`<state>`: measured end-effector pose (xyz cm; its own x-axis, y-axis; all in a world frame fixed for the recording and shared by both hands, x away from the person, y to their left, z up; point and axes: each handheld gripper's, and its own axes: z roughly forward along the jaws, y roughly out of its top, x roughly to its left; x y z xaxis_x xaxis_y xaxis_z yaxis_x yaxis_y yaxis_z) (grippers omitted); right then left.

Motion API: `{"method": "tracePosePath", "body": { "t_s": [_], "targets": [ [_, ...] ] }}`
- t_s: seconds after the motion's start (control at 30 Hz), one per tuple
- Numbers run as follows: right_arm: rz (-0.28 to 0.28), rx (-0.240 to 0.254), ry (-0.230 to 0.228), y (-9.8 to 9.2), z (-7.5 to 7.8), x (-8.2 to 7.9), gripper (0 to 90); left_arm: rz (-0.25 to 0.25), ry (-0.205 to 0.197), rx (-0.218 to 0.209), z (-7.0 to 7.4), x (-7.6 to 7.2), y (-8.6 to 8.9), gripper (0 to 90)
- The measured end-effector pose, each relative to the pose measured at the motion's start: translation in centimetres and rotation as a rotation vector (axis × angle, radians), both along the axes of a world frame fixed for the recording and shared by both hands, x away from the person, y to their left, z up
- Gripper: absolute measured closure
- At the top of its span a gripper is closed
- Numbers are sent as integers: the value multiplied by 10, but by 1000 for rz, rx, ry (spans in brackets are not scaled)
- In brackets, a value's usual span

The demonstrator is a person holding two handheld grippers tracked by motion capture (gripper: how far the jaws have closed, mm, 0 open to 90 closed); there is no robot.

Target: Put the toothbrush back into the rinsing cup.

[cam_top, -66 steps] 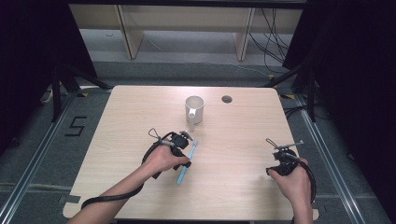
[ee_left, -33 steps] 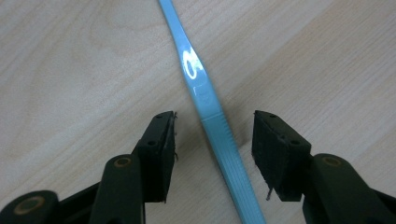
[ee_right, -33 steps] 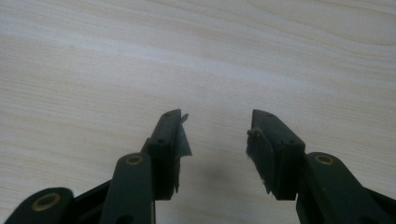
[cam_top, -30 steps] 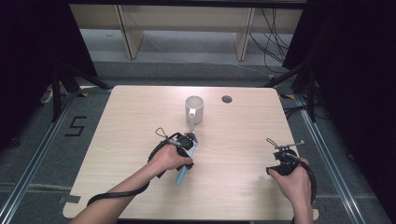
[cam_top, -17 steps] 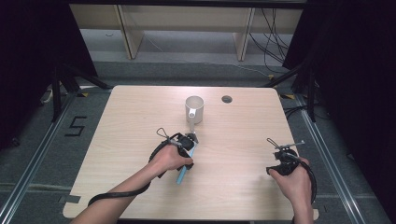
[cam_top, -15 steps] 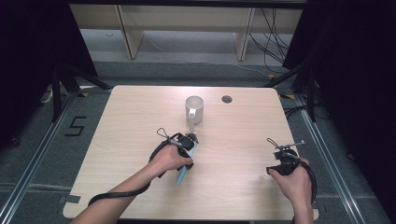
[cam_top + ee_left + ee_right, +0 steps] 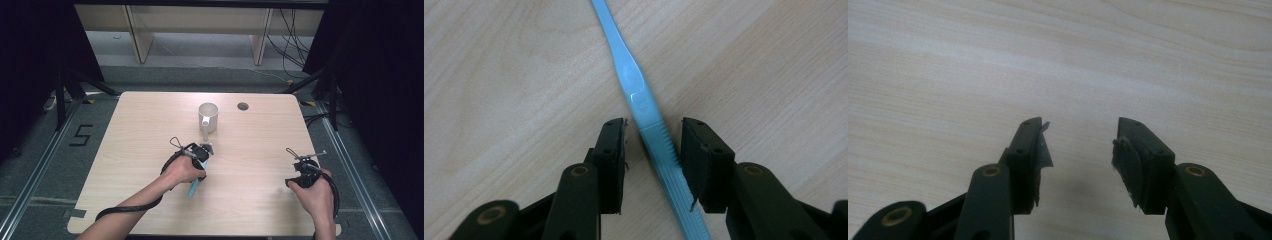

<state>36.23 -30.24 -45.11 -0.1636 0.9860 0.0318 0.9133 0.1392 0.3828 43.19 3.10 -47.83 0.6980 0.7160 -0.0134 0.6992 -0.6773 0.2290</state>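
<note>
We see the left gripper (image 7: 653, 150) just closing its jaws around the toothbrush (image 7: 639, 100), not yet pinching it, while the right gripper (image 7: 1078, 142) gapes empty.

Light wood table (image 7: 140, 130), rounded corners, round hole (image 7: 243, 106) near far edge. White mug (image 7: 208, 117) upright just left of hole, handle toward near side. Blue toothbrush (image 7: 194, 186) flat on tabletop, nearer than mug, lying roughly lengthwise front to back.
</note>
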Motion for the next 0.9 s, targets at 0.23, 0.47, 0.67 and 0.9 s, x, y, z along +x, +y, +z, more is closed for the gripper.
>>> {"method": "tracePosePath", "body": {
  "t_s": [0.23, 0.47, 0.67, 0.9],
  "targets": [
    [1, -2, -3, -1, 0, 0, 549, 1, 16, 10, 0, -1, -2, 675],
    [3, -1, -5, -1, -1, 0, 549, -11, 22, 26, 1, -1, -2, 714],
    [-1, 0, -3, -1, -1, 0, 549, -13, 34, 48, 2, 0, -2, 746],
    [-5, -1, -5, -1, -1, 1, 547, -46, 36, 66, 2, 2, -2, 778]
  ]
}}
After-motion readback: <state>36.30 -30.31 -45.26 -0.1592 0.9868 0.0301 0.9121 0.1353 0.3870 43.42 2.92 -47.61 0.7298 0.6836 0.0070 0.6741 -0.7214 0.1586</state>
